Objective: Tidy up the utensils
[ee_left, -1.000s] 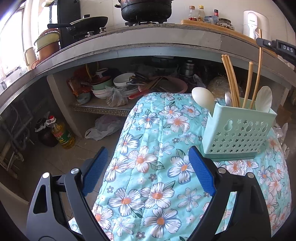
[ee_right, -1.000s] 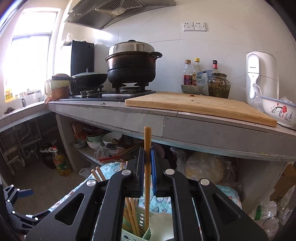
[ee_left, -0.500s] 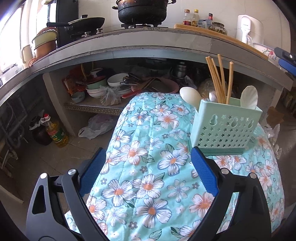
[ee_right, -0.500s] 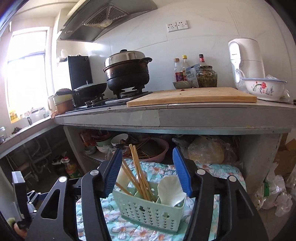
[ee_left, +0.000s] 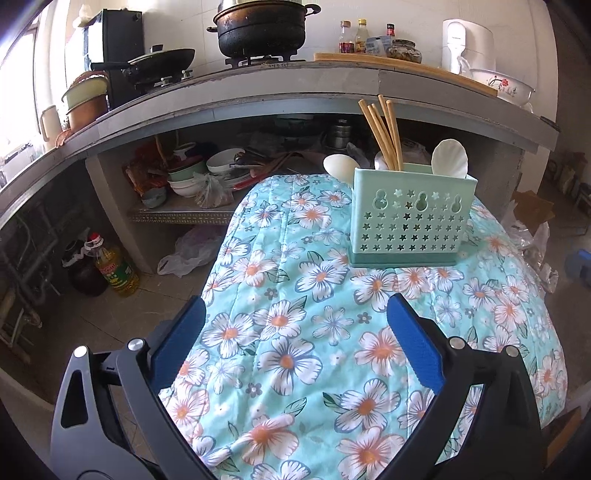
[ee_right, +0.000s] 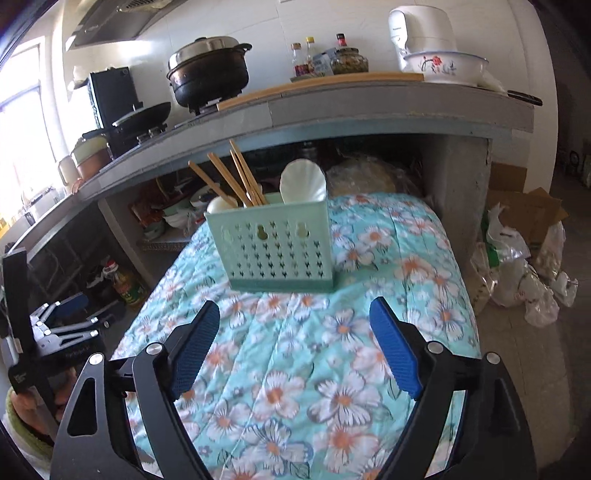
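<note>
A mint-green perforated utensil holder (ee_left: 410, 218) (ee_right: 275, 245) stands upright on a table under a floral cloth (ee_left: 303, 332) (ee_right: 332, 350). Several wooden chopsticks (ee_left: 382, 136) (ee_right: 236, 177) and white spoons (ee_left: 450, 158) (ee_right: 303, 181) stick out of it. My left gripper (ee_left: 293, 341) hovers over the cloth in front of the holder, its jaws still opening with nothing between them. My right gripper (ee_right: 293, 345) sits back from the holder, its jaws also opening and empty. In the right wrist view the left gripper (ee_right: 55, 325) shows at the far left, held by a hand.
A concrete counter (ee_left: 295, 85) behind the table carries a black pot (ee_left: 260, 31), a pan (ee_left: 162, 61), bottles, a wooden board and a white bowl (ee_right: 443, 66). Dishes fill the shelf under it. An oil bottle (ee_left: 114, 266) stands on the floor; plastic bags (ee_right: 524, 273) lie on the right.
My right gripper let go of a chopstick into the holder, opened wide and drew back and down. My left gripper also drew back from the holder and opened a little more.
</note>
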`<action>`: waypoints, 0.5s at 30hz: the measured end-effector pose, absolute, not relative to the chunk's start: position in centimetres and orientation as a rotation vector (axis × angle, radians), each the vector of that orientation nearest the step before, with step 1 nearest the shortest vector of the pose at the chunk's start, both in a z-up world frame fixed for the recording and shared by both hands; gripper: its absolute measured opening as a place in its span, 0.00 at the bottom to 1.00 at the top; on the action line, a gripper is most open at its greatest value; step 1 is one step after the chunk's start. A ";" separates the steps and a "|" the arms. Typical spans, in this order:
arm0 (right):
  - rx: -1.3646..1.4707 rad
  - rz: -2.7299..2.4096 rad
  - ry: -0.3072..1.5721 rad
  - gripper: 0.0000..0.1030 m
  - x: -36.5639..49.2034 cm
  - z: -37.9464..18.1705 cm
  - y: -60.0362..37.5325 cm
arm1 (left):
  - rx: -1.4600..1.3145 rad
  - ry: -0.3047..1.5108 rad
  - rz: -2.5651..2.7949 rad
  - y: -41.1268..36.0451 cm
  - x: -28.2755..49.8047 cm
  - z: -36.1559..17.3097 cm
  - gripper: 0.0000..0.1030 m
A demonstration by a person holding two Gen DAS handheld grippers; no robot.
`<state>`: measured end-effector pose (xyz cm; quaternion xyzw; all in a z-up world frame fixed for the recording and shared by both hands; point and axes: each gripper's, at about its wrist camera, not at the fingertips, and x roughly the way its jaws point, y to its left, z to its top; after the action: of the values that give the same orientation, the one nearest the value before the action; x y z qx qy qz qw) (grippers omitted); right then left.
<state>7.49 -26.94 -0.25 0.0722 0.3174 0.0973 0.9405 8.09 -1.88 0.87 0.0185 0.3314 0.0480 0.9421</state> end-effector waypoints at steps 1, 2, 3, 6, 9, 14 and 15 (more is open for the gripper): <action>0.137 0.184 0.660 0.81 7.0 -0.7 -26.7 | 0.035 0.669 0.102 -1.9 7.7 1.2 0.92; 0.130 0.170 0.673 0.83 6.5 -1.1 -26.5 | 0.032 0.661 0.108 -2.0 7.4 1.6 0.92; 0.127 0.159 0.680 0.84 6.1 -1.4 -26.4 | 0.032 0.655 0.123 -2.0 7.2 1.9 0.92; 0.112 0.124 0.670 0.89 4.9 -1.5 -25.9 | 0.044 0.638 0.162 -2.2 6.9 2.8 0.92; 0.084 0.083 0.648 0.93 4.3 -1.0 -25.6 | 0.050 0.633 0.167 -2.3 6.7 3.4 0.92; 0.045 0.061 0.641 0.94 3.9 -0.4 -25.1 | 0.031 0.636 0.140 -2.6 6.6 3.8 0.92; 0.042 0.056 0.638 0.94 3.8 -0.3 -25.0 | 0.031 0.639 0.134 -2.7 6.7 3.8 0.92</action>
<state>3.80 -25.03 -0.29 0.0208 0.3135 0.0274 0.9490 6.66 -2.71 3.78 0.0153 0.3141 0.0660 0.9470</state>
